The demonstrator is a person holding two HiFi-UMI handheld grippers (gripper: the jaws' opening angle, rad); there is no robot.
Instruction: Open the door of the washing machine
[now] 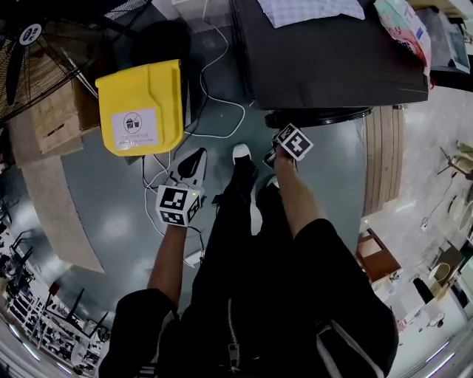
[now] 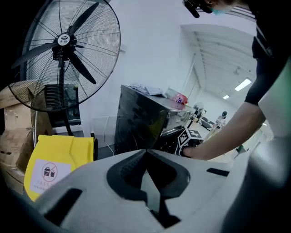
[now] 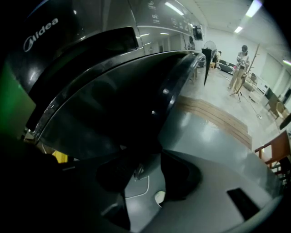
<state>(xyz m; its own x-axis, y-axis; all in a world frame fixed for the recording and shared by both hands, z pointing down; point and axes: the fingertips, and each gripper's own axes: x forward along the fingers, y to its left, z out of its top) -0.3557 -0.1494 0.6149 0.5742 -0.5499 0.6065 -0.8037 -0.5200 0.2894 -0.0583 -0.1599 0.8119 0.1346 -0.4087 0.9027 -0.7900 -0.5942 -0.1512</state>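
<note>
The black washing machine (image 1: 332, 70) stands ahead of me, and its round dark door (image 1: 318, 116) juts out at floor side. In the right gripper view the door (image 3: 113, 109) fills the frame under the control panel (image 3: 68, 32), its curved rim (image 3: 177, 82) to the right. My right gripper (image 1: 272, 157) (image 3: 148, 152) points steeply down at the door's lower edge. Its jaws stand apart, with floor showing between them. Whether the fingertips touch the rim I cannot tell. My left gripper (image 1: 198, 156) (image 2: 145, 152) hangs left of my legs, shut and holding nothing.
A yellow lidded bin (image 1: 140, 107) (image 2: 59, 157) sits left of the machine, with cardboard boxes (image 1: 52, 111) and a standing fan (image 2: 63, 45) beyond. A white cable (image 1: 222, 111) trails over the grey floor. Wooden boards (image 1: 384, 155) lie to the right. A cloth (image 1: 310, 11) and a packet (image 1: 403, 26) rest on the machine.
</note>
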